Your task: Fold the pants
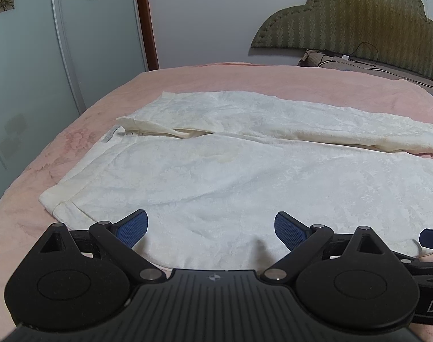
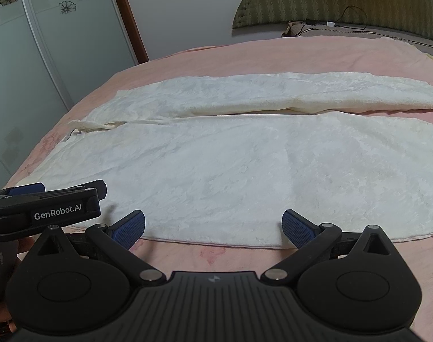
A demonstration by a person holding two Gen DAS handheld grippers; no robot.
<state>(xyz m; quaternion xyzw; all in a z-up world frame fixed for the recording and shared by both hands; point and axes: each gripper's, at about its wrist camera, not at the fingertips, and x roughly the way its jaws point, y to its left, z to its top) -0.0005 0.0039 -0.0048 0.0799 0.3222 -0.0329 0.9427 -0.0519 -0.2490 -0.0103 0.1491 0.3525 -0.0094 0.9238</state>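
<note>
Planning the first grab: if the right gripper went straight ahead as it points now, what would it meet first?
Probably the near edge of the white pants; the open right gripper hovers just short of it over the pink bedspread.

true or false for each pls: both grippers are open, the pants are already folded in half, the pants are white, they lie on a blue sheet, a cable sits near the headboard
1. Both grippers are open. True: the left gripper and the right gripper each have their jaws spread wide, with nothing between them.
2. The pants are already folded in half. False: the white pants lie spread flat, both legs side by side.
3. The pants are white. True.
4. They lie on a blue sheet. False: the bed sheet is pink.
5. A cable sits near the headboard. True: a black cable loops in front of the green headboard.
</note>
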